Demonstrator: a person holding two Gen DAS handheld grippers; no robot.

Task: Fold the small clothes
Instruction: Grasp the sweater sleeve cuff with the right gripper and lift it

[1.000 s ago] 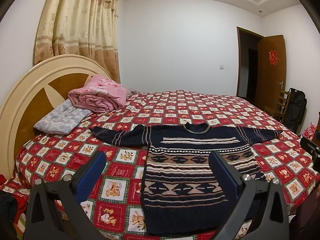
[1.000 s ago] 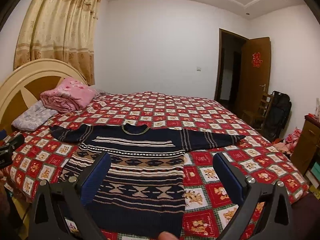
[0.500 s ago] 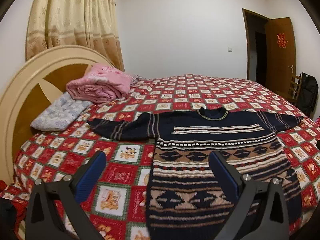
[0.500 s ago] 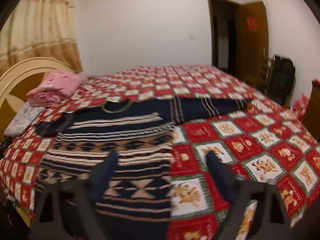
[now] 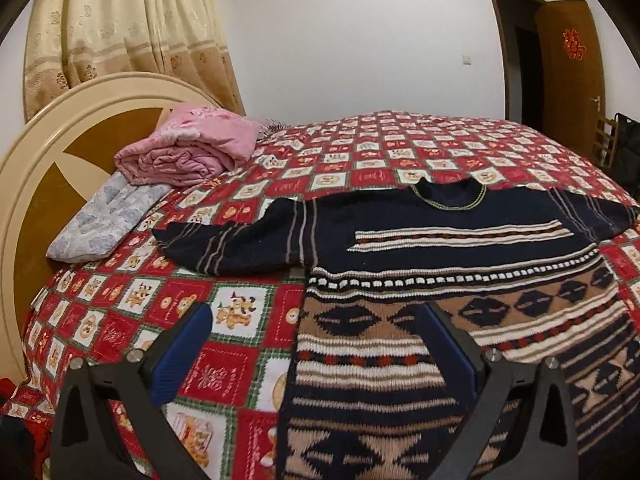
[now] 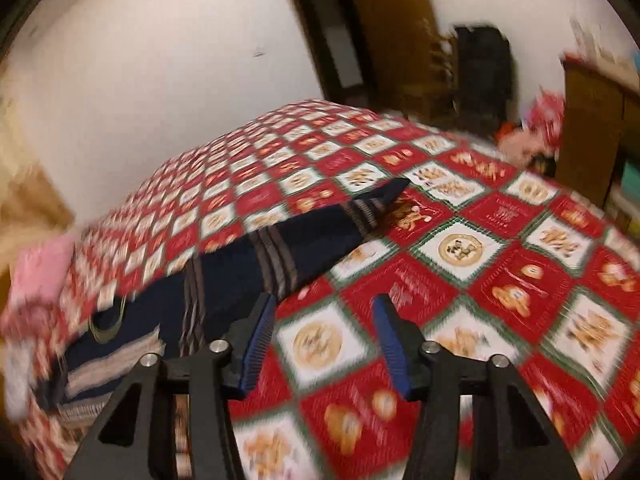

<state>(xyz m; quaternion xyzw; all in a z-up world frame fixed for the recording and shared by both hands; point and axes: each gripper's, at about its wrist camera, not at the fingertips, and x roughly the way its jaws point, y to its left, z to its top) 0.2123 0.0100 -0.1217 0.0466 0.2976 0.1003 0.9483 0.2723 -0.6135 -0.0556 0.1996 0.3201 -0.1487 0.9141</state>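
Covering the bed, a red checked quilt [image 5: 360,148] carries a sweater [image 5: 440,280].

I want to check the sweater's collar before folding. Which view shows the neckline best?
The left wrist view: the sweater lies flat and sharp there, its neckline with the yellow trim fully visible. The right wrist view is motion-blurred and shows mainly one sleeve, with the neckline only a smeared arc at the left edge.

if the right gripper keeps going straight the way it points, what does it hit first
Most likely the bedspread. The right gripper is open and empty, aimed at the red and white squares just right of the sweater sleeve. The picture is blurred, so depth is unsure; it might graze the sleeve's edge first.
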